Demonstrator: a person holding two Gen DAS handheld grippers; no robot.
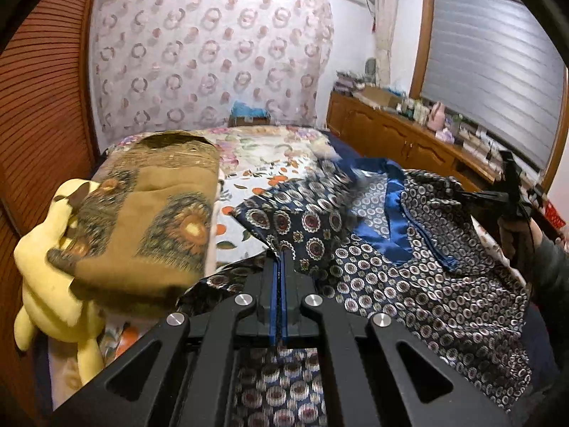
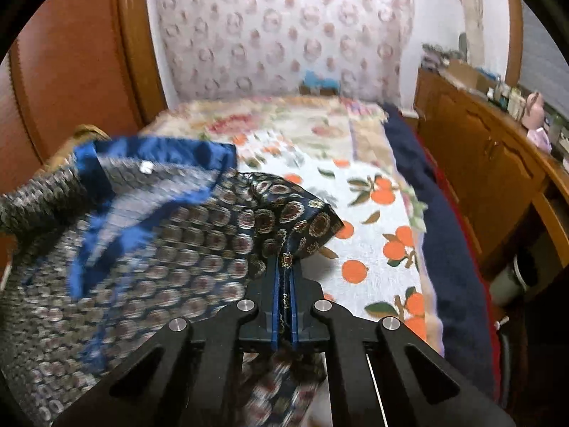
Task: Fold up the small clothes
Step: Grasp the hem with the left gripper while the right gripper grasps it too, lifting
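On the far left a yellow soft toy (image 1: pixel 53 249) lies under a folded brown cloth (image 1: pixel 149 220), likely set aside off the working space; beside them the left gripper (image 1: pixel 281 254) has its jaws clamped on one edge of the patterned blue garment (image 1: pixel 409 284), which sprawls rumpled over the orange-print bedsheet (image 1: pixel 245 192); further right the right gripper (image 2: pixel 284 261) has its jaws pinched on another corner of the garment, lifted clear of the sheet, probably so both held corners can spread the cloth flat before a fold.
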